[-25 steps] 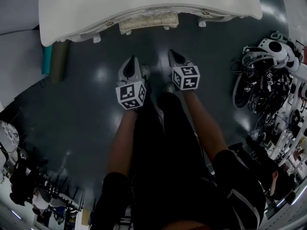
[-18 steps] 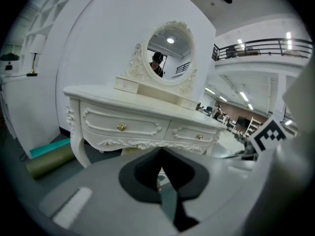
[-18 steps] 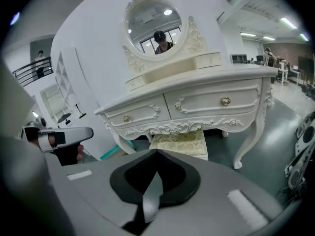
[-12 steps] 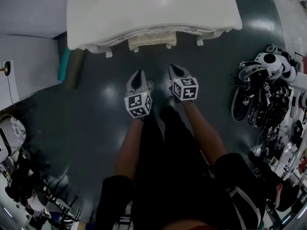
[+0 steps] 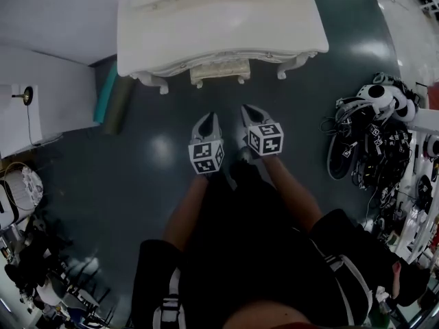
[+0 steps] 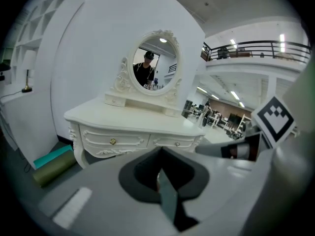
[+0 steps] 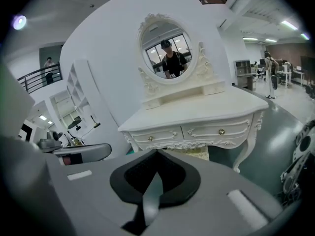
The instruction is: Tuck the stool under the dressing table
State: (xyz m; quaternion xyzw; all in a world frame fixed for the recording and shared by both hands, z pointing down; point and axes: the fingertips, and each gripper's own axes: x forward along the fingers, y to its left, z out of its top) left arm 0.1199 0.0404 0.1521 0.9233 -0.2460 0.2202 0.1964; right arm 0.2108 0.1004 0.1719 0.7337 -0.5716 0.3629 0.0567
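Left gripper: jaws pressed together, nothing between them; grey moulded body, dark padded hollow behind the tips.
Right gripper: jaws closed tip to tip, likewise empty; same grey shell, just beside the left one.
Marker cubes: white faces printed with black square patterns, one on each gripper.
Stool: tucked beneath the middle of the table's front edge; only a strip of beige, patterned seat showing between the legs.
Dressing table: white, smooth top, scalloped carved apron, curved legs; well ahead of both grippers.
Drawers: two side by side, both shut, contents hidden; raised scroll borders, round brass-coloured knobs.
Mirror: oval, in a carved white frame on a low shelf at the back of the top.
Floor: dark grey, glossy, catching lamp glare.
Olive roll: cylindrical, lying on the floor left of the table, touching a flat teal slab.
Heap at right: white and black headsets tangled with cables.
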